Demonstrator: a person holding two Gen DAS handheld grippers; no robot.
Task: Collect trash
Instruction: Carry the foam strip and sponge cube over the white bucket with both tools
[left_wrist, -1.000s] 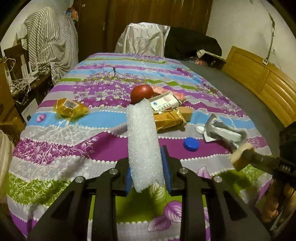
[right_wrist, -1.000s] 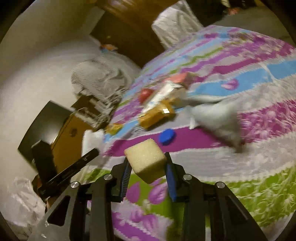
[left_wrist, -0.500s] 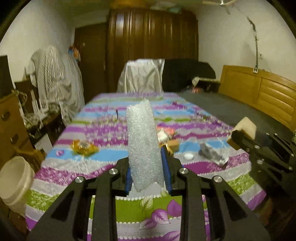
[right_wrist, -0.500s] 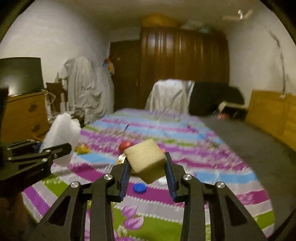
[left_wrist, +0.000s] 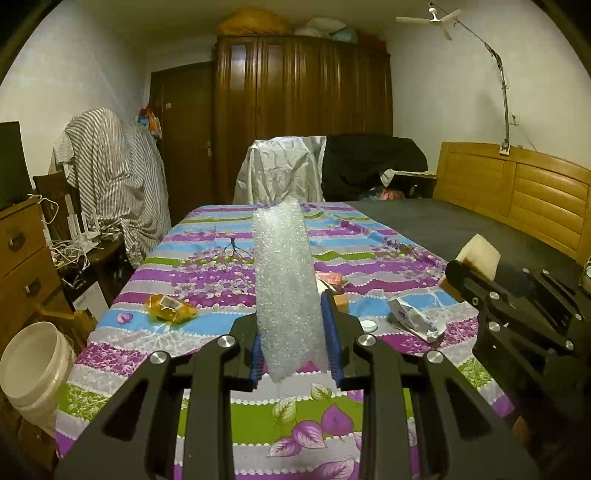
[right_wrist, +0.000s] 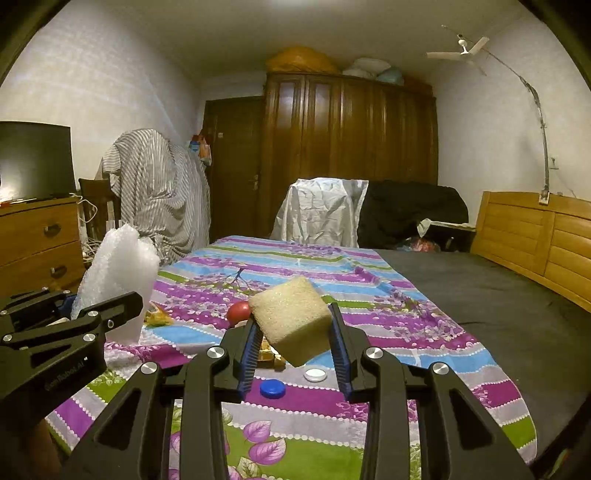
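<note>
My left gripper (left_wrist: 293, 343) is shut on a roll of bubble wrap (left_wrist: 286, 288), held upright above the near end of the bed; it also shows in the right wrist view (right_wrist: 118, 280). My right gripper (right_wrist: 295, 347) is shut on a yellow sponge block (right_wrist: 291, 319), also seen in the left wrist view (left_wrist: 478, 256). On the striped bedsheet (left_wrist: 207, 273) lie a yellow wrapper (left_wrist: 170, 308), a crumpled white packet (left_wrist: 413, 317), a white cap (right_wrist: 315, 374), a blue cap (right_wrist: 272, 388) and a red apple (right_wrist: 238, 312).
A white bucket (left_wrist: 35, 369) stands on the floor at the left of the bed. A wooden dresser (left_wrist: 22, 251) is at the left, a wooden headboard (left_wrist: 517, 195) at the right, a wardrobe (left_wrist: 299, 110) behind.
Both grippers have lifted and pulled back from the bed with their loads; the views tilted up from the sheet to level with the room.
</note>
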